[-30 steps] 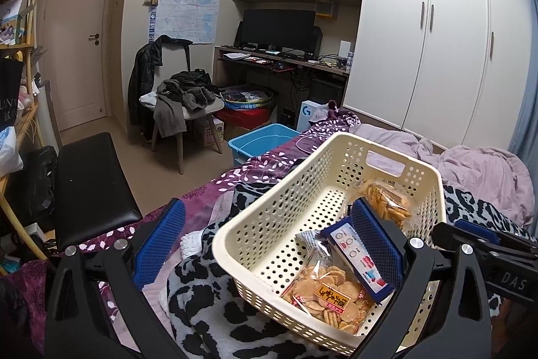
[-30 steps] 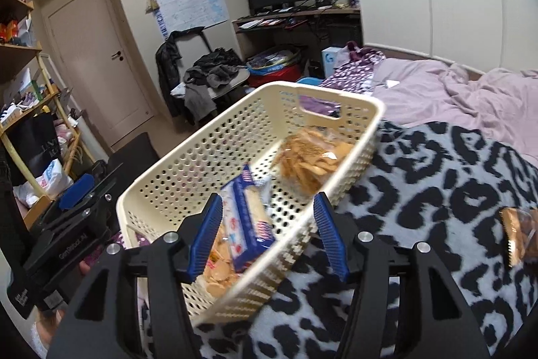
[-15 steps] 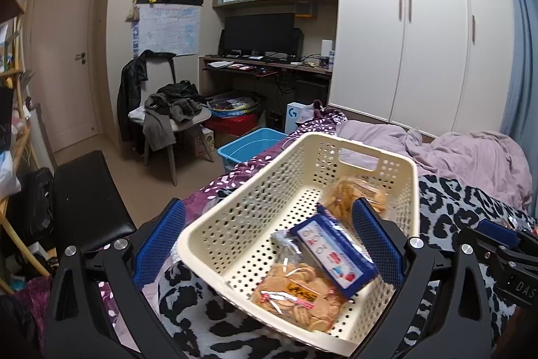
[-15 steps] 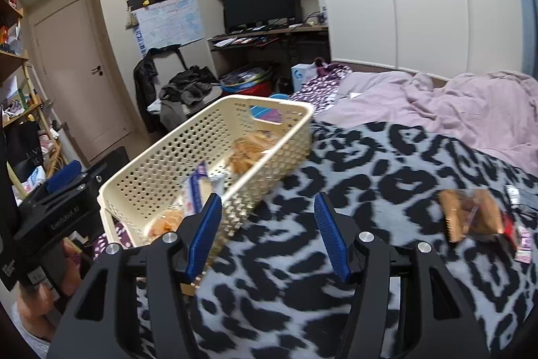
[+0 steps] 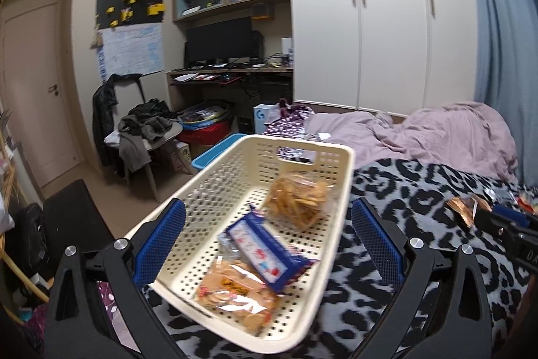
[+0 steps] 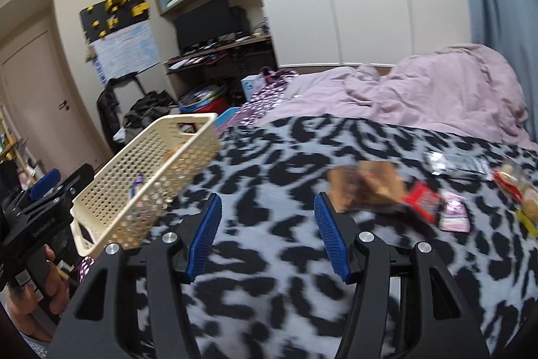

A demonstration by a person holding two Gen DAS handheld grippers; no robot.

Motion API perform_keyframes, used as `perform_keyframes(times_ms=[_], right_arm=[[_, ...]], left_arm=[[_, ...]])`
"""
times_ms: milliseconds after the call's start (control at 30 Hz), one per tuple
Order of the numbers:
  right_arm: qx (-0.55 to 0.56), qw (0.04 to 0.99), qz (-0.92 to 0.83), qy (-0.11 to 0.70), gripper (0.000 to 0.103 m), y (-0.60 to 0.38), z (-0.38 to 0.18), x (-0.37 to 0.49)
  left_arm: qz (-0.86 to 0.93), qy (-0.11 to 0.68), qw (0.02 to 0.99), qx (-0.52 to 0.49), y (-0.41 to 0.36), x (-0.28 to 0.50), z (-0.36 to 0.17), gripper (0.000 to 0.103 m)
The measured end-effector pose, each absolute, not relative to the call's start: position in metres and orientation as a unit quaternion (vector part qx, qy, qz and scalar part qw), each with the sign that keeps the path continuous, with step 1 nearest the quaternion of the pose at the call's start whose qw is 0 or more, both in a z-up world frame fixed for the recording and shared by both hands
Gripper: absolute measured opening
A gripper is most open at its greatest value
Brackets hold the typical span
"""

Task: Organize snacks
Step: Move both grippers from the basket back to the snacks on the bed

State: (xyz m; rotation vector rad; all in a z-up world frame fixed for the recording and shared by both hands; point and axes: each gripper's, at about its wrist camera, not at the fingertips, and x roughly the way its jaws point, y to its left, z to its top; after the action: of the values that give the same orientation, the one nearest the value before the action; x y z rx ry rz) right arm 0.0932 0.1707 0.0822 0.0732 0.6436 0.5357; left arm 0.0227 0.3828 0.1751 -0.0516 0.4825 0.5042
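Observation:
A cream perforated basket (image 5: 215,177) lies on the leopard-print blanket at the bed's left edge. It holds a bag of round crackers (image 5: 235,291), a blue packet (image 5: 265,254) and a bag of orange snacks (image 5: 297,197). My left gripper (image 5: 267,214) is open, its blue pads wide apart over the basket's near end, gripping nothing. My right gripper (image 6: 267,201) is open above bare blanket, with the basket (image 6: 151,170) to its left. A blurred brown packet (image 6: 366,187) lies just ahead to its right.
More loose snacks lie right of the brown packet: a red packet (image 6: 422,201), a pink one (image 6: 454,214), a dark wrapper (image 6: 457,162) and a bag (image 6: 517,190). A rumpled lilac duvet (image 6: 420,90) covers the far bed. A hand (image 6: 50,285) holds the left gripper.
My right gripper has swung right, away from the basket, and now faces the loose snacks on the blanket. The left view has turned slightly right; the basket's contents are unchanged.

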Motion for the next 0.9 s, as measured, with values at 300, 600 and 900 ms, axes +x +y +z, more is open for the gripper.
perform_keyframes(times_ms=[300, 600, 900], right_arm=[[0.067, 0.924, 0.205, 0.316, 0.058, 0.099, 0.072, 0.098], [0.096, 0.928, 0.162, 0.32, 0.063, 0.043, 0.058, 0.094], [0.125, 0.929, 0.139, 0.321, 0.063, 0.001, 0.048, 0.09]], left_arm=[[0.175, 0.263, 0.949, -0.008, 0.333, 0.052, 0.169, 0.1], [0.082, 0.303, 0.95, 0.006, 0.281, 0.1, 0.155, 0.1], [0.002, 0.352, 0.935, 0.034, 0.233, 0.153, 0.137, 0.1]])
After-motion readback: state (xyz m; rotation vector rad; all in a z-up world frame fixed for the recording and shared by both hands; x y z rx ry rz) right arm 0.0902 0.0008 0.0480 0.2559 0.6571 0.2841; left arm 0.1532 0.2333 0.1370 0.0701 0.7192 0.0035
